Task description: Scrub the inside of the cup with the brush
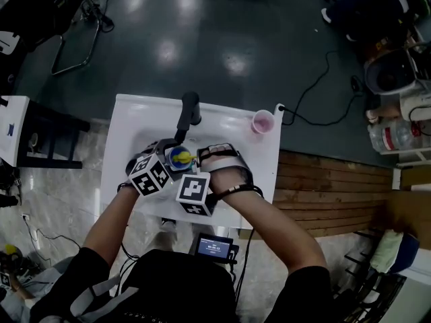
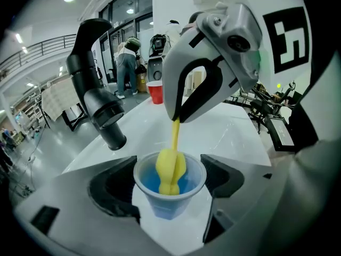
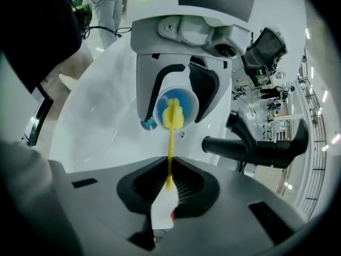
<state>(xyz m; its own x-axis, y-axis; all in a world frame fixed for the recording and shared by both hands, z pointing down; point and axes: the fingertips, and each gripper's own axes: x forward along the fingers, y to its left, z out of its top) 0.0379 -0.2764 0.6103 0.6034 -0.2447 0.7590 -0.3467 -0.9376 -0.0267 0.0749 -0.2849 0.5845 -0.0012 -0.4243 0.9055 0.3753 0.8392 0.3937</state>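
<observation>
A small translucent blue cup point(image 2: 169, 188) sits between the jaws of my left gripper point(image 2: 169, 192), which is shut on it. The cup point(image 3: 176, 107) also shows mouth-on in the right gripper view, and from above point(image 1: 179, 158) over the sink. A yellow brush point(image 2: 171, 166) has its head down inside the cup. Its thin yellow handle point(image 3: 170, 153) runs back into my right gripper point(image 3: 169, 188), which is shut on it beside a white tag. In the head view my left gripper point(image 1: 161, 168) and right gripper point(image 1: 200, 180) are close together above the basin.
A white sink point(image 1: 138, 123) holds the black faucet point(image 1: 188, 114), which stands just behind the cup. A pink cup point(image 1: 262, 122) rests on the sink's right rear corner. A drain point(image 3: 148, 124) shows under the cup. Cables cross the dark floor beyond.
</observation>
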